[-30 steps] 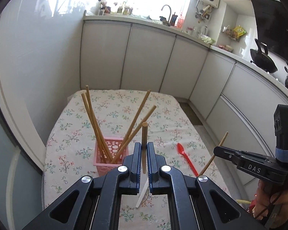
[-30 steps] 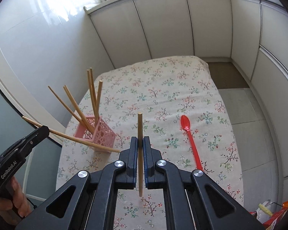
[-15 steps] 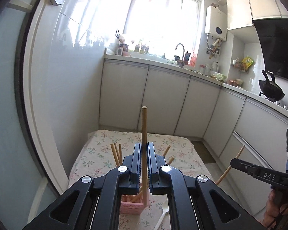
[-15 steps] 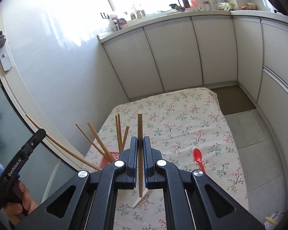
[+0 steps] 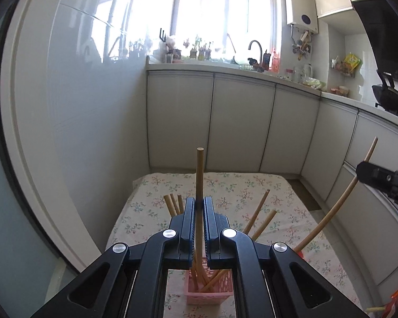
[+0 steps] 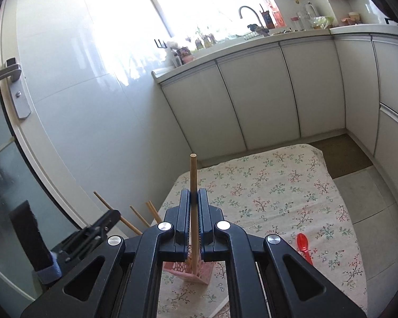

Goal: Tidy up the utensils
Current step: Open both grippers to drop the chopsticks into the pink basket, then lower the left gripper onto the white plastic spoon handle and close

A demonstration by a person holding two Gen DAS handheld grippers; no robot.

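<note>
While clamped, each tongs' chopstick stands upright — over basket.

Sunlight floods through the window at the top of the frame, above a cluttered counter. White cabinets run below; a glossy wall fills the left.

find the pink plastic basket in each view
Left wrist: pink plastic lattice basket at bottom centre, below the left gripper, holding wooden chopsticks.
Right wrist: bottom centre, seen between the right gripper's arms.
Shared landmark: curved kitchen faucet by the window.
</note>
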